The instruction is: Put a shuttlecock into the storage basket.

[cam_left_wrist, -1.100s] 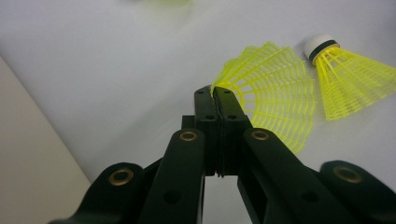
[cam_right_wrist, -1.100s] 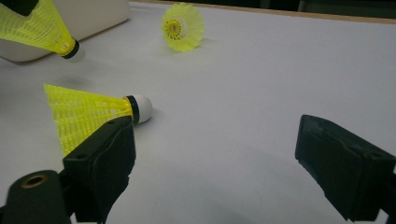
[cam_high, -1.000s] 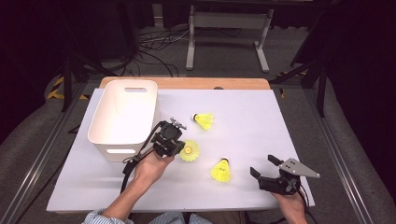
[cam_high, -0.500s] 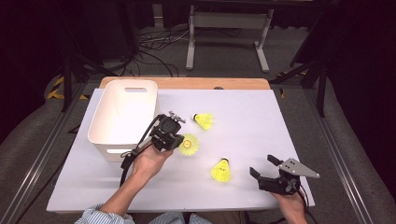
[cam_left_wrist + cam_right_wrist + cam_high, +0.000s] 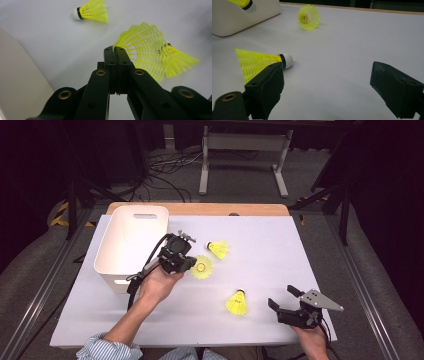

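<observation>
High view: the left hand-held gripper [image 5: 192, 265] has its jaws clenched on the skirt rim of a yellow shuttlecock [image 5: 202, 267] and holds it just off the table [image 5: 260, 245], right beside the white bin [image 5: 131, 245]. Pinching the thin mesh edge looks deliberate, since the skirt gives a narrow lip that closed jaws can nip, while the round cork would slip. In the left gripper view the jaws meet with the mesh [image 5: 142, 47] caught at their tips, and the cork end points away. I would guess the bin on the left is where it is headed, being so close.

2 more shuttlecocks lie on the table: 1 on its side [image 5: 219, 248] just beyond the held one, 1 standing on its skirt [image 5: 237, 303] near the right hand-held gripper [image 5: 283, 298]. That gripper rests at the near right edge with jaws spread wide and nothing between them, seemingly parked near the closest shuttlecock, ready for its turn.
</observation>
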